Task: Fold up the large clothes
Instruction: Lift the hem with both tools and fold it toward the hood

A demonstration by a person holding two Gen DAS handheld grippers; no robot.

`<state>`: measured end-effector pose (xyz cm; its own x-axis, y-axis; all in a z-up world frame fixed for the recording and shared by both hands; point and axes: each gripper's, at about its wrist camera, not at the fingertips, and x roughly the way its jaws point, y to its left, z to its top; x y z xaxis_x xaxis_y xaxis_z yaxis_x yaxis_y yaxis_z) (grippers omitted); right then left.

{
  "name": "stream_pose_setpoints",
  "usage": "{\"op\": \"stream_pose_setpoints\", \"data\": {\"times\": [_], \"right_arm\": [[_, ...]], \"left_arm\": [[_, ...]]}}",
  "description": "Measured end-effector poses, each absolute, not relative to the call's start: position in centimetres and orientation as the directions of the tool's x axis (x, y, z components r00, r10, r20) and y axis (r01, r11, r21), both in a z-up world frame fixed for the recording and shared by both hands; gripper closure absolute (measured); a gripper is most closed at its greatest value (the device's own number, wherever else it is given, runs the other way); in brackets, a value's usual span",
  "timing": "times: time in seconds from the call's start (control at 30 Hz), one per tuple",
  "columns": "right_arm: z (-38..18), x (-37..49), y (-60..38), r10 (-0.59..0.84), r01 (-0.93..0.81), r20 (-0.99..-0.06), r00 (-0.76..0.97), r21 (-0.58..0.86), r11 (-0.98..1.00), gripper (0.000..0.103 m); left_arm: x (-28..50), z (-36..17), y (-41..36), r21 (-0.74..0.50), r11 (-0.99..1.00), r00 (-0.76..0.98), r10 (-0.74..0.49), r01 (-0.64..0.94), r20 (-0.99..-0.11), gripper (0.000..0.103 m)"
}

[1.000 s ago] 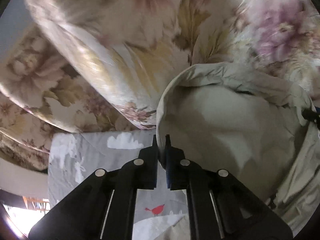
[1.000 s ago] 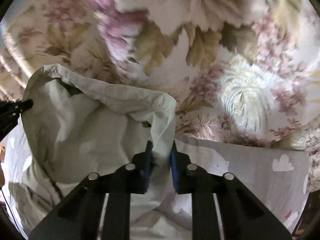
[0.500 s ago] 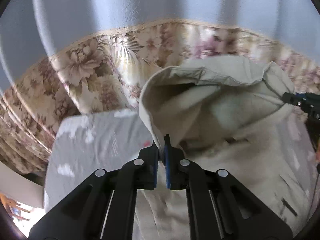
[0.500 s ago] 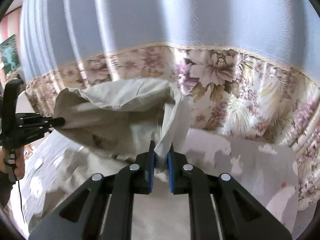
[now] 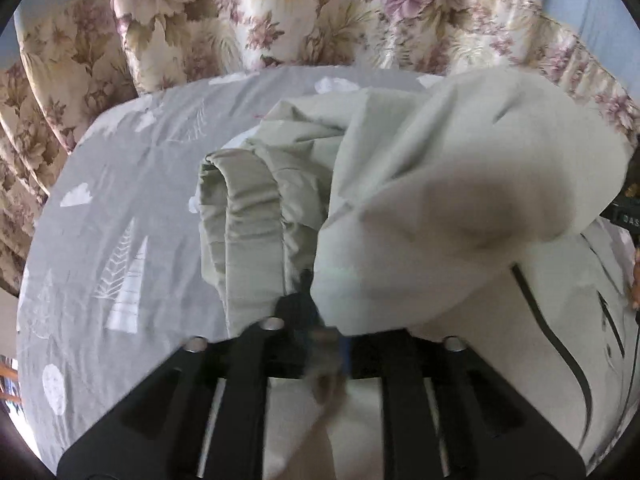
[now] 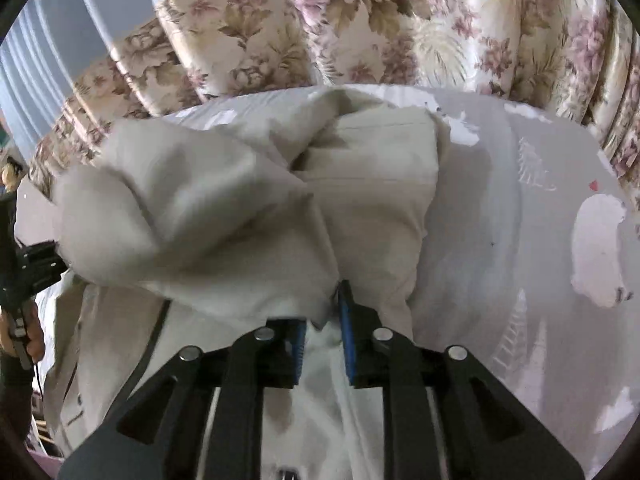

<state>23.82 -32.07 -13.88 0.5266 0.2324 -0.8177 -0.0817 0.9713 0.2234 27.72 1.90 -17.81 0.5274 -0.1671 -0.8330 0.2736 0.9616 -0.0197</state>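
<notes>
- Closest to us, the left tool (image 5: 326, 344) shows matte black plastic arms with small round metal pins; its blue-padded fingers stand a narrow gap apart, and a blurred edge of pale cloth lies between them. We cannot tell whether they still pinch it.
- The right tool (image 6: 322, 330) has the same black frame and ribbed blue pads (image 6: 347, 330). Its jaws are parted a little, with a fold of cloth hanging in the gap and touching the right-hand pad; a firm grip is not clear to us.
- The garment (image 5: 440, 200) is a large cream-beige piece of soft, matte woven fabric, bunched in thick rounded folds just ahead of both tools and lying on the bed.
- From the left wrist we see a gathered, elastic-looking hem (image 5: 244, 216) rolled into a ribbed tube at the garment's left side, and thin dark curved lines (image 5: 560, 344) printed or sewn on its flat lower part.
- From the right wrist the garment (image 6: 240, 208) forms two puffy lobes meeting in a deep crease above the jaws.
- The bedsheet (image 5: 120, 208) under it is smooth grey cotton-like cloth with white cloud and feathery tree prints; in the right view the sheet (image 6: 520, 240) looks washed-out pale.
- At the left edge of the right view, the other black tool appears, held in a hand (image 6: 28, 336).
- Farthest back hangs a glossy floral curtain (image 5: 280, 20) in cream, tan and mauve, falling in deep vertical pleats, with a pale blue pleated fabric (image 6: 60, 52) above it.
</notes>
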Motion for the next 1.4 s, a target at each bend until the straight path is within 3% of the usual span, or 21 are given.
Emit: {"op": "stream_pose_setpoints", "data": {"times": [0.07,0.1,0.13,0.3,0.47,0.6,0.73,1.0,1.23,1.4], "right_arm": [[-12.1,22.3,-32.1,0.222,-0.113,-0.808,0.545,0.192,0.975,0.074],[-11.2,21.3,-32.3,0.213,-0.121,-0.804,0.555,0.175,0.977,0.071],[-10.5,20.5,-32.5,0.211,-0.126,-0.795,0.569,0.169,0.978,0.066],[-8.3,18.5,-33.2,0.209,-0.118,-0.744,0.635,0.173,0.978,0.065],[-5.9,21.8,-30.3,0.280,-0.171,-0.646,0.710,0.228,0.959,0.065],[-8.8,25.7,-27.3,0.259,-0.194,-0.725,0.638,0.175,0.965,0.066],[-14.4,27.5,-26.1,0.126,-0.209,-0.819,0.560,0.007,0.978,0.067],[-15.6,27.6,-27.3,0.176,-0.220,-0.818,0.548,0.062,0.974,0.067],[-9.6,26.1,-27.7,0.311,-0.253,-0.718,0.623,0.191,0.948,0.063],[-10.2,29.0,-23.8,0.276,-0.287,-0.746,0.606,0.118,0.950,0.064]], "left_arm": [[26.1,-16.8,2.3,0.002,0.958,0.533,-0.157,0.285,-0.831,0.055],[25.4,-16.2,2.5,0.041,0.962,0.551,-0.120,0.271,-0.826,0.027],[24.5,-15.8,2.8,0.082,0.963,0.576,-0.085,0.258,-0.813,0.016],[21.0,-13.2,3.7,0.181,0.948,0.642,-0.030,0.261,-0.766,0.016],[24.1,-11.0,1.8,0.075,0.959,0.659,-0.129,0.273,-0.741,0.017],[29.6,-13.0,-0.4,-0.053,0.963,0.579,-0.202,0.264,-0.790,0.019],[32.3,-18.0,-0.7,-0.016,0.977,0.483,-0.119,0.213,-0.867,0.028],[30.9,-19.9,-0.7,0.081,0.955,0.545,-0.091,0.284,-0.834,0.025],[29.9,-14.5,-0.3,0.050,0.965,0.591,-0.118,0.259,-0.798,0.025],[33.1,-13.7,-2.7,0.041,0.968,0.598,-0.118,0.246,-0.793,0.022]]}}
